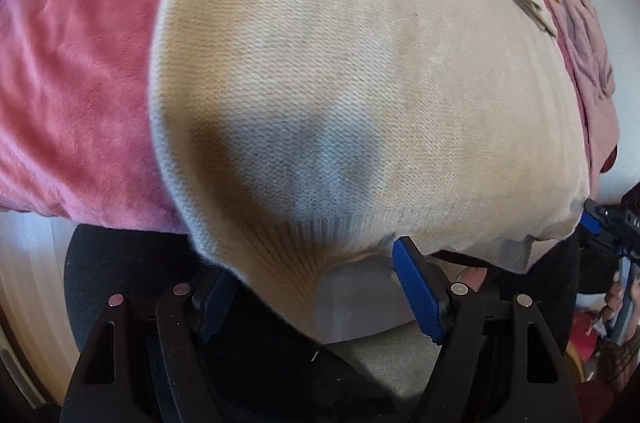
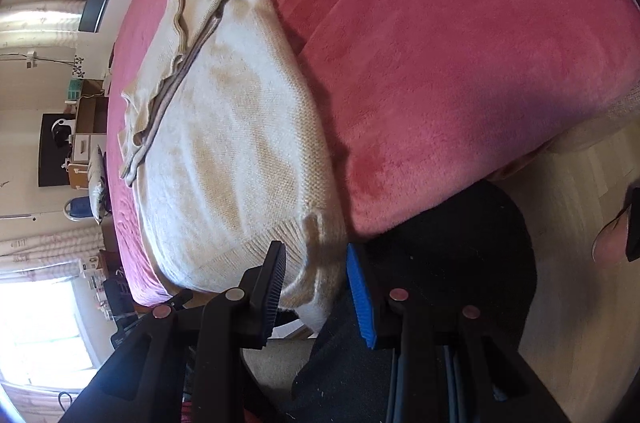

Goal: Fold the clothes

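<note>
Presently, a cream knit sweater (image 1: 360,71) lies spread on the pink plush blanket (image 1: 72,63) that covers the bed, its ribbed hem (image 2: 256,243) overhanging the blanket's near edge. One sleeve (image 2: 192,23) is folded across the sweater's far part, well back from the hem.

Left gripper (image 1: 320,299): jaws stand wide apart, one on either side of a hanging corner of the hem. The right-hand blue pad touches the cloth's lower edge; the other is partly covered by it — no clamping is evident.

Right gripper (image 2: 316,291): jaws are about half open, astride the opposite hem corner, which droops down between them. Whether the pads press the knit cannot be told. This gripper also shows at the right border of the left wrist view, just beside the hem.

Beyond the sweater's long side edge, the blanket runs bare and wide in the right wrist view. On the sweater's other long side, a pale pink garment (image 1: 592,55) lies near the sleeve. Below the hem — dark fabric, then pale floor (image 2: 580,243).
</note>
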Demonstrator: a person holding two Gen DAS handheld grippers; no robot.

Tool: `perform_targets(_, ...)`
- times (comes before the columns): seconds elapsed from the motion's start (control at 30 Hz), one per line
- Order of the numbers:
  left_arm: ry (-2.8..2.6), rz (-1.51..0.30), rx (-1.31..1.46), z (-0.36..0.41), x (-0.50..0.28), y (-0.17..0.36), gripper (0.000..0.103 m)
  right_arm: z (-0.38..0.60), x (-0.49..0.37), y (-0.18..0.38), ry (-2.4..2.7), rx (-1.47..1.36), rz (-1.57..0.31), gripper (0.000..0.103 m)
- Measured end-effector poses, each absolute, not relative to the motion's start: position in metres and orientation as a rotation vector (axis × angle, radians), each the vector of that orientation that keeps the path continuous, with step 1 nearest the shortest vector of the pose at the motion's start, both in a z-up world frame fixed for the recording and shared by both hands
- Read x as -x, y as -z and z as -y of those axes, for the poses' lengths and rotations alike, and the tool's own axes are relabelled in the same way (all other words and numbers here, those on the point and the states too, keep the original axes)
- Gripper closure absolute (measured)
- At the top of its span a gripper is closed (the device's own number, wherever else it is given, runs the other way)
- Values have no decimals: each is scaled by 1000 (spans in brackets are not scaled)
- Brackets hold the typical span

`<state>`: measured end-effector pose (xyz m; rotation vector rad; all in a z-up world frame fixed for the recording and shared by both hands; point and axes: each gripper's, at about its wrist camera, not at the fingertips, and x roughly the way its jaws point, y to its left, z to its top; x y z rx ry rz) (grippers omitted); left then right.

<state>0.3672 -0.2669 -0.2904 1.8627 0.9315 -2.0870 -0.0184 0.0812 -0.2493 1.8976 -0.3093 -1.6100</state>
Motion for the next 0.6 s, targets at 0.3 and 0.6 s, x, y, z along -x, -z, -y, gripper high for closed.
perform_targets(0.3, 2194, -943, -1825, 268, -373, 293, 27, -55, -3, 261, 1641, -1906, 183, 72)
perform_targets(0.6, 2237, -1070, -1822, 294, -395, 293, 90, -52, -9, 251, 1580, -1803, 167, 98)
